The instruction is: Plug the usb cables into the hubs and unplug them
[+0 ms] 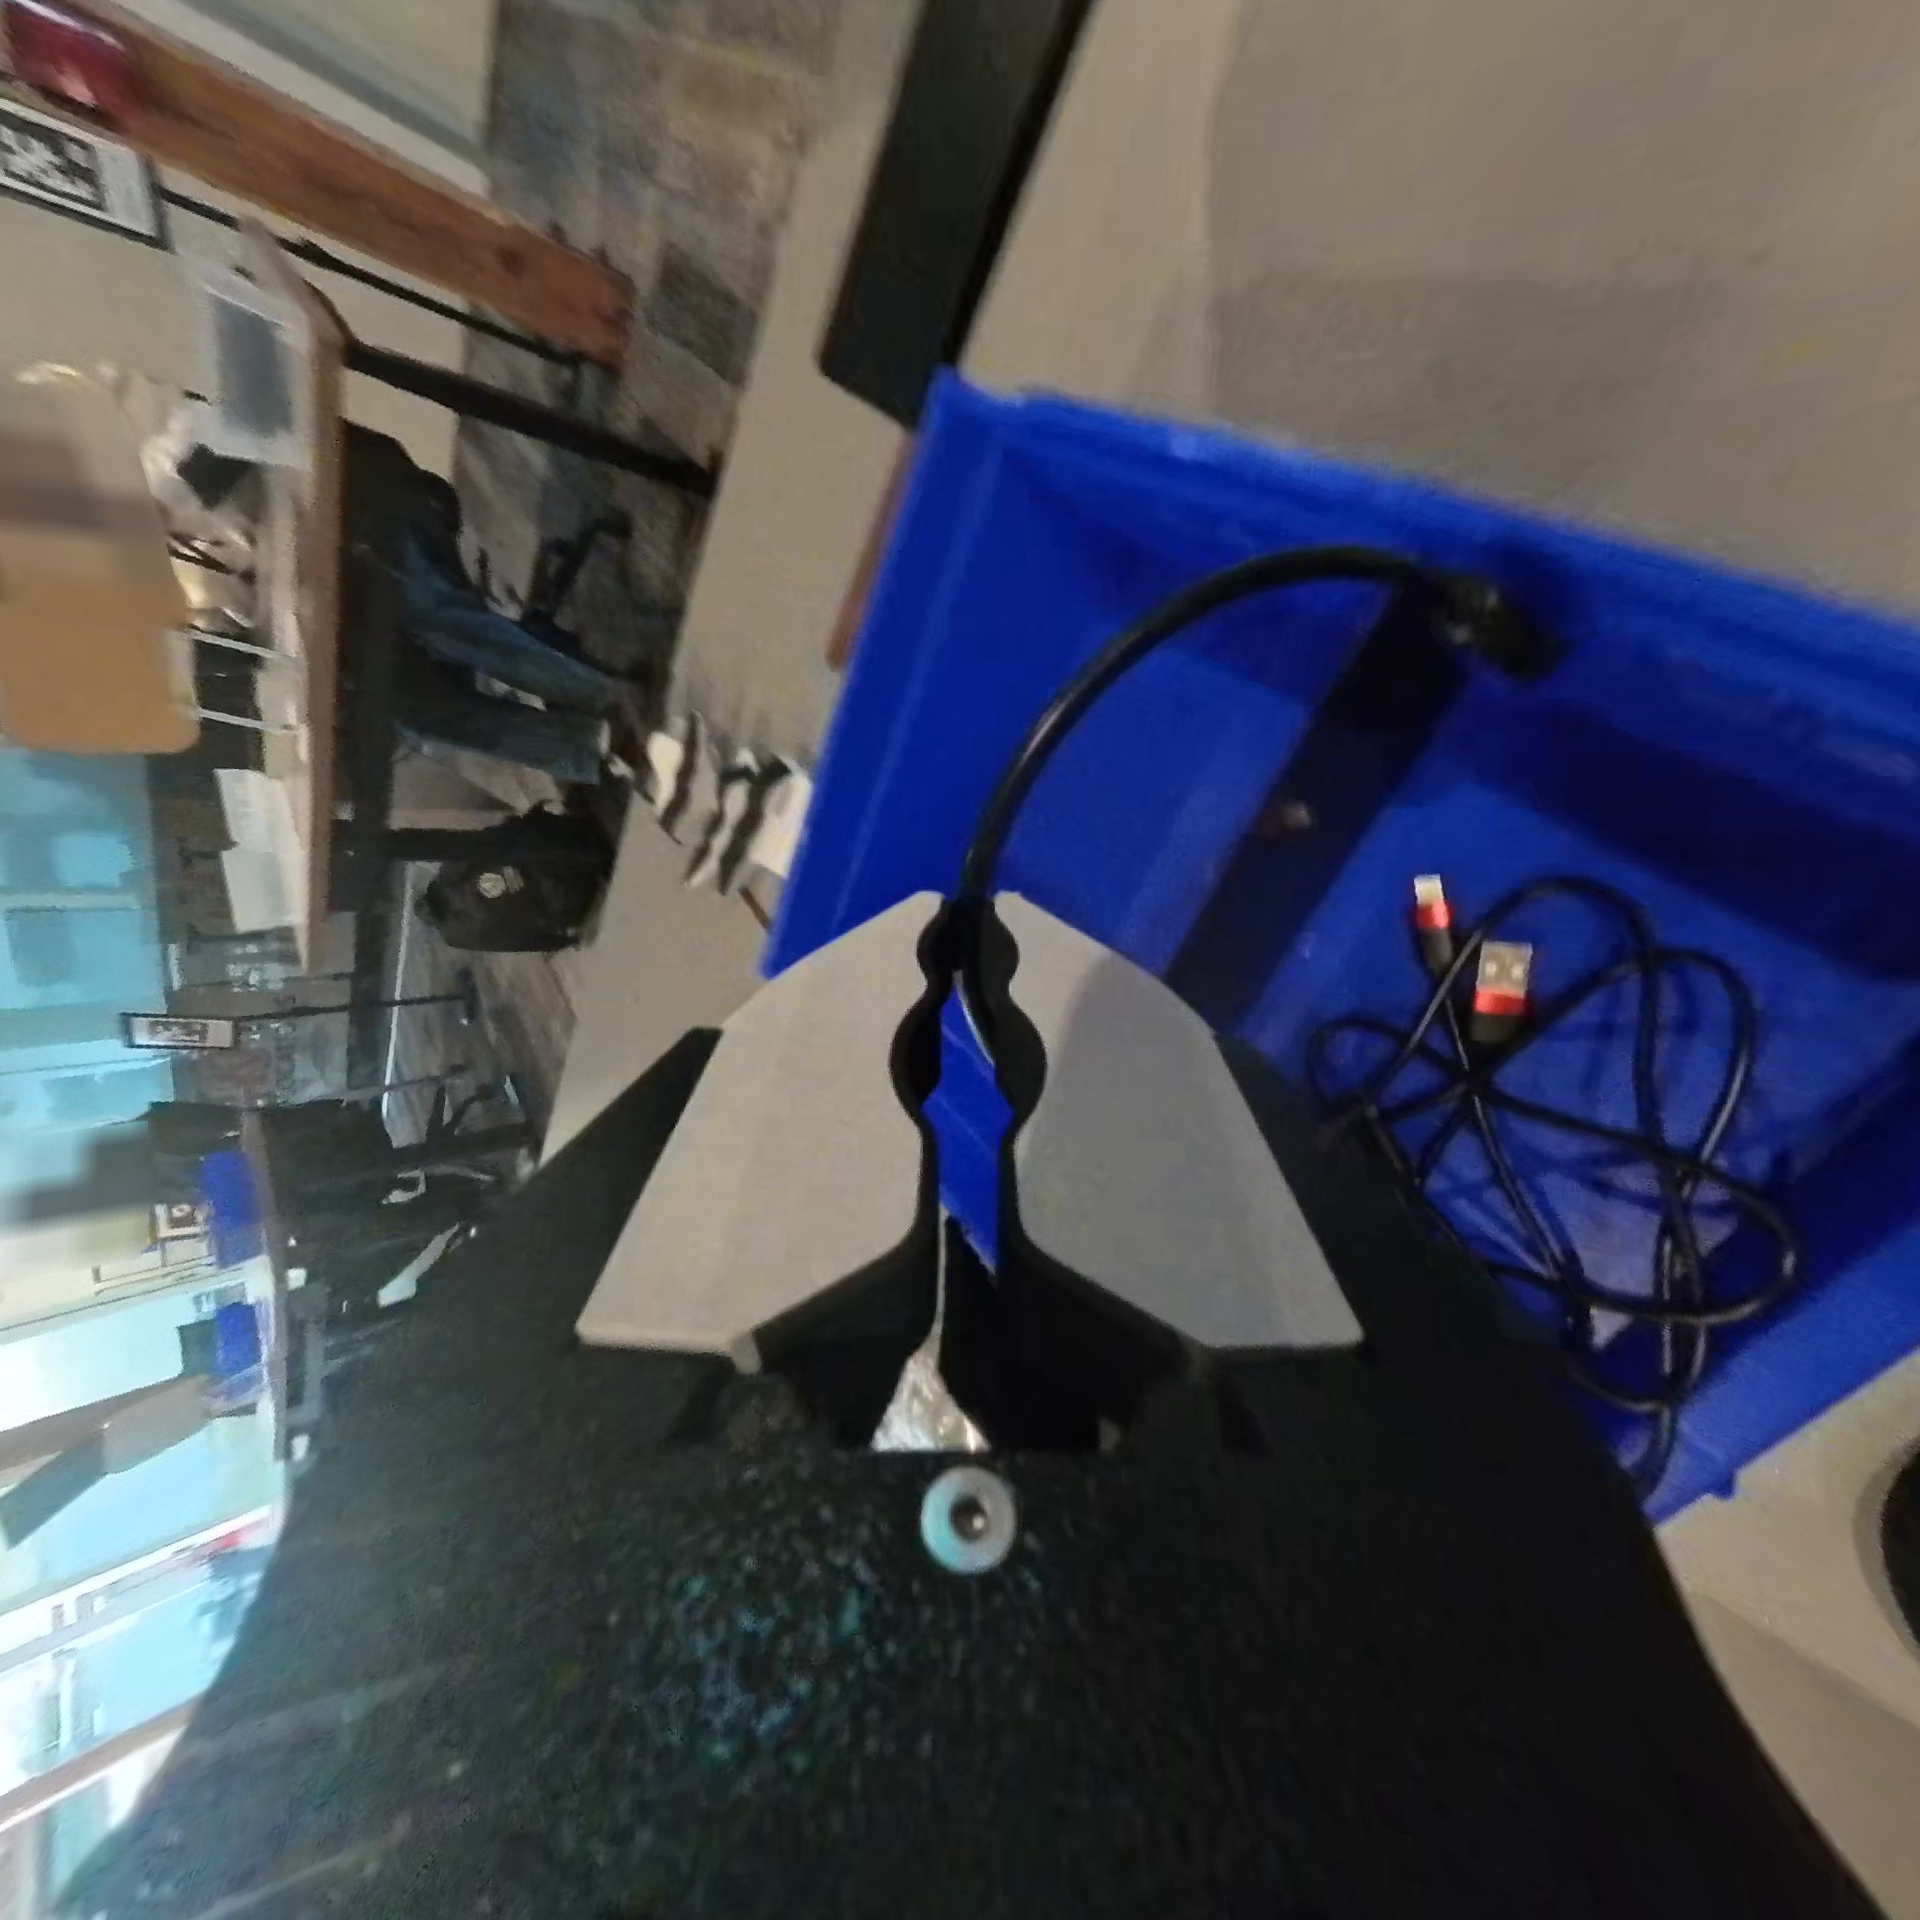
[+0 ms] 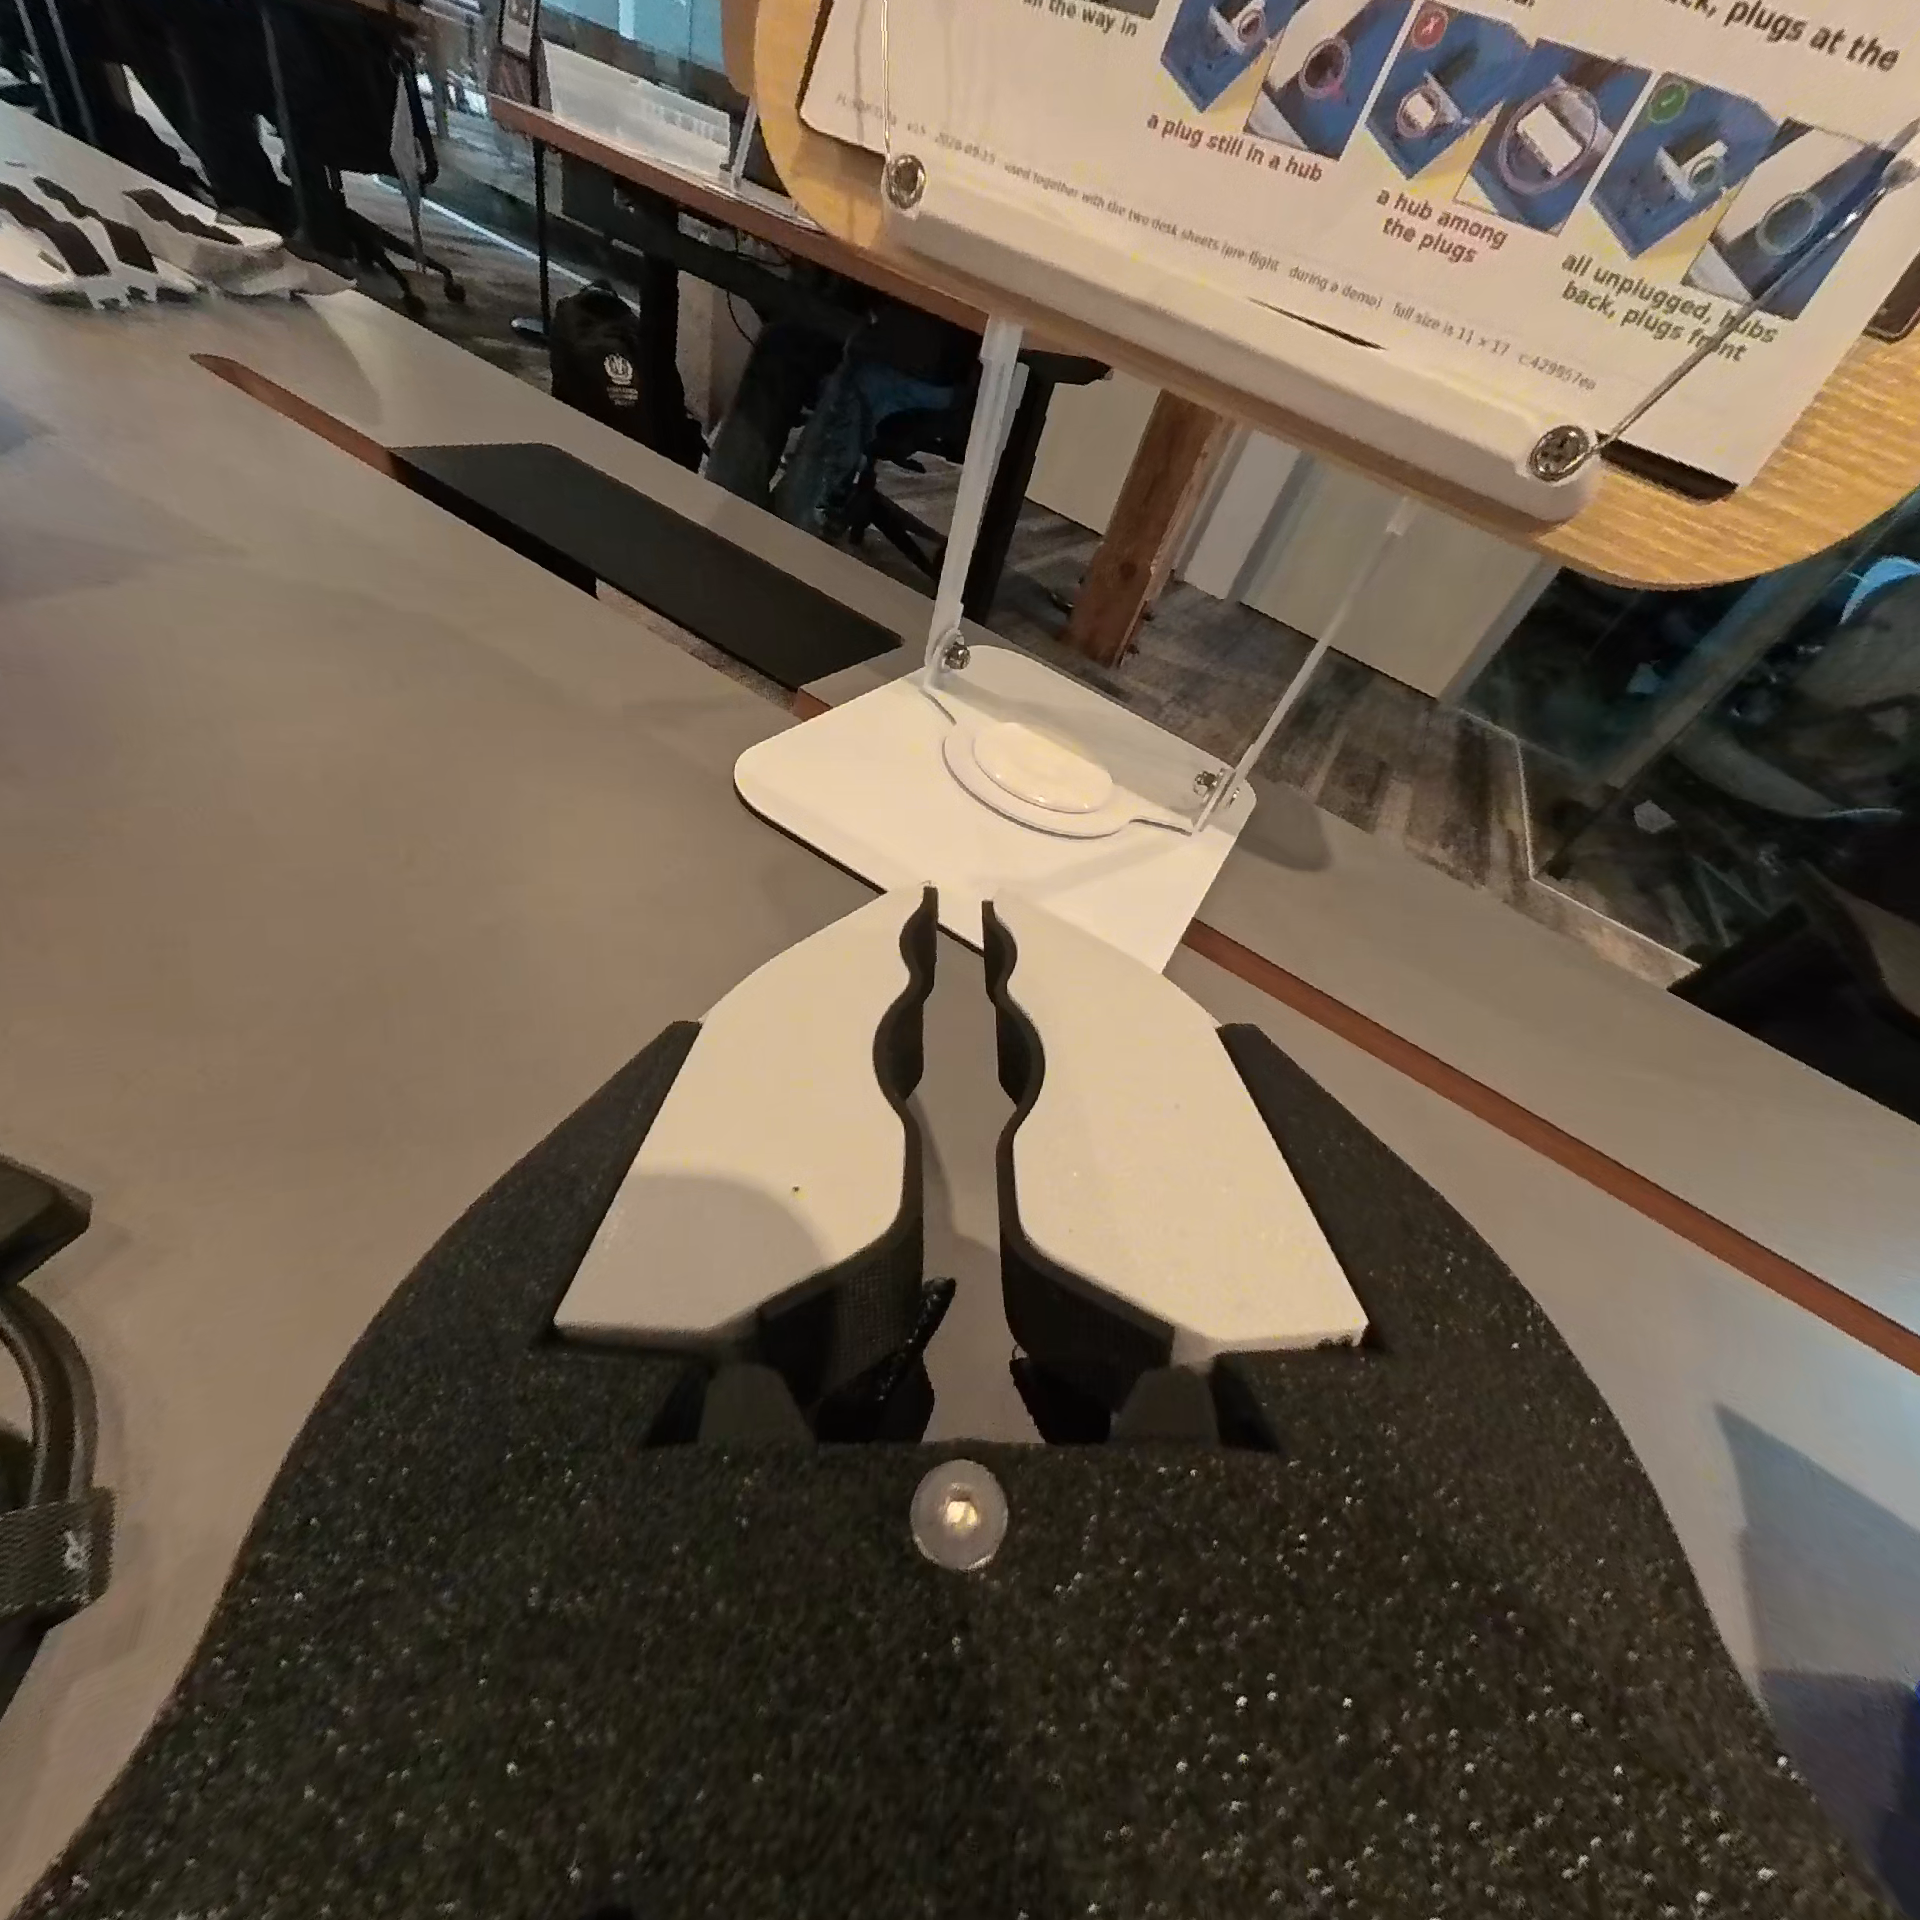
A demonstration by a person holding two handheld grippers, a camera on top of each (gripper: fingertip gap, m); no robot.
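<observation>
**Black cable pinched by the left hand-held gripper above a blue bin**

Above the blue bin [image 1: 1039, 540], a black cable [image 1: 1122, 665] is pinched at the tips of the left hand-held gripper [image 1: 968, 935], whose white fingers [image 1: 800, 1122] are pressed together on it. From the tips the cable is seen to arch up and over to a dark plug end [image 1: 1486, 623] near the bin's far wall; whether that end is seated in anything cannot be told, as the view is blurred. On the bin floor, well apart from the held cable, a loose black coil of usb cable [image 1: 1558, 1122] is laid, with two red-collared plugs [image 1: 1501, 982] resting on top of it. The bin is set on a grey table [image 1: 1507, 208].

In the right wrist view, the right hand-held gripper [image 2: 960, 909] is held over the grey table with nothing between its fingers [image 2: 800, 1132], which are parted by a narrow gap. Just beyond its tips a white stand base [image 2: 883, 790] is seen, carrying a printed instruction board [image 2: 1351, 156].
</observation>
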